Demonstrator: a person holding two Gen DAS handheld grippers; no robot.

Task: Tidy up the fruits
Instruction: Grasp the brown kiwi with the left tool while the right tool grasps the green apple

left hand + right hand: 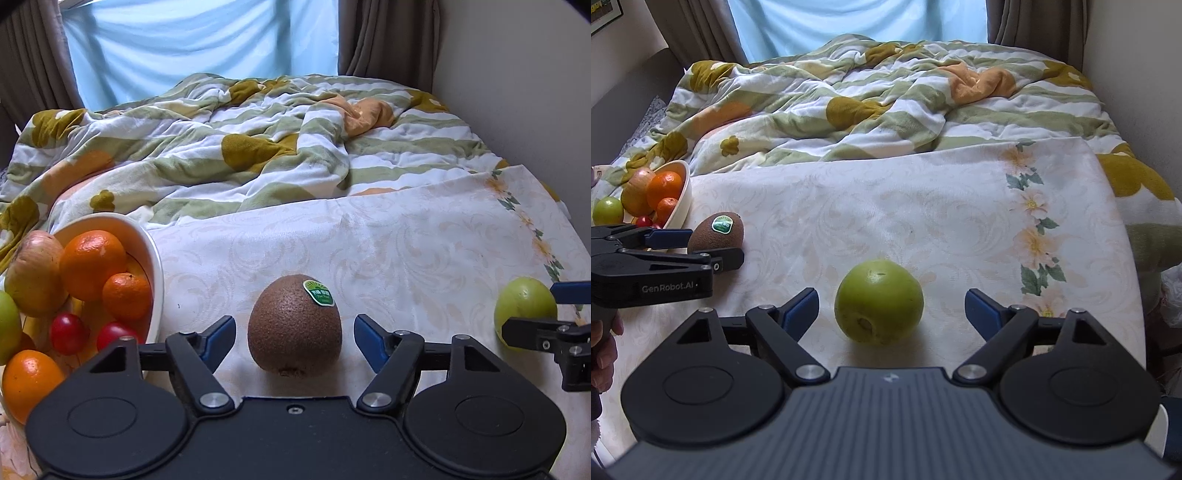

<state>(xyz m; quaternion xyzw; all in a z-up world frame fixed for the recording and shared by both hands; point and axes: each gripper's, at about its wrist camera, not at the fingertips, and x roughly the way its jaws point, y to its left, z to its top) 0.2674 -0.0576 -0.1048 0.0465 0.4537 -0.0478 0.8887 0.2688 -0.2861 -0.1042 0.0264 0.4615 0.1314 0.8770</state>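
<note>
fruit waiting between two open grippers on a bed, beside a half-filled bowl

left gripper (294, 338) has its blue-padded jaws spread apart on either side of a brown fuzzy kiwi with a green sticker (294, 326), not touching it; right gripper (892, 312) likewise stands open around a round green apple (879, 301). both fruits rest loose on the cream floral cloth (923, 221), likely lined up for grasping. the tilted white bowl (155, 266) at far left already holds oranges, an apple and small red fruits, so it seems the destination
</note>
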